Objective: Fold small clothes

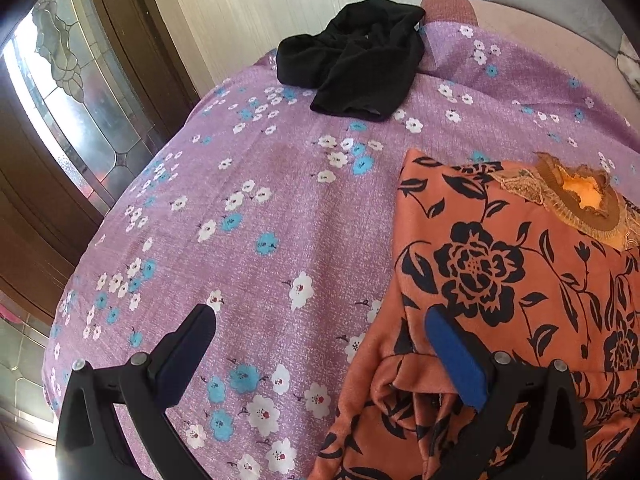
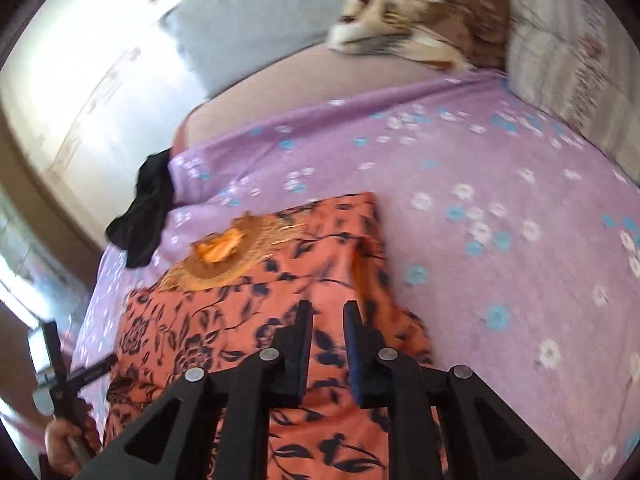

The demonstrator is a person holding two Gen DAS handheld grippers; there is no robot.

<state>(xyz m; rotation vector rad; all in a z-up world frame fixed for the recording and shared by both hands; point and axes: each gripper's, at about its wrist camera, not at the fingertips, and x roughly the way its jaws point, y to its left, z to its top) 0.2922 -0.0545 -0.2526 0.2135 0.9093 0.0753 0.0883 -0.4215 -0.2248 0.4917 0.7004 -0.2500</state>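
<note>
- Left wrist view: your left gripper (image 1: pixel 320 344) stands wide open with nothing between its fingers; the dark pad hangs over bare bedsheet (image 1: pixel 256 200), the blue pad over the left edge of the orange floral garment (image 1: pixel 516 280).
- That garment lies at the right of this view, its gathered neckline (image 1: pixel 580 200) toward the far side and a bunched fold low down beside the blue pad.
- The purple flowered sheet is free to the left of the garment and ahead of it, up to a crumpled black garment (image 1: pixel 356 60) near the far edge of the bed.
- The bed's left edge drops off toward a wooden door with patterned glass (image 1: pixel 68 92).
- Right wrist view (blurred): your right gripper (image 2: pixel 328 336) is nearly closed, a narrow gap between its pads, and nothing visibly clamped; it hangs over the orange garment.
- The garment's right edge runs just beyond the gripper; broad open sheet spreads to the right, up to a pale pillow (image 2: pixel 568 80).
- A rumpled patterned blanket (image 2: pixel 420 12) lies at the far side.
- Your left hand (image 2: pixel 68 440) grips its tool's handle at the lower left, beside the bed edge.
</note>
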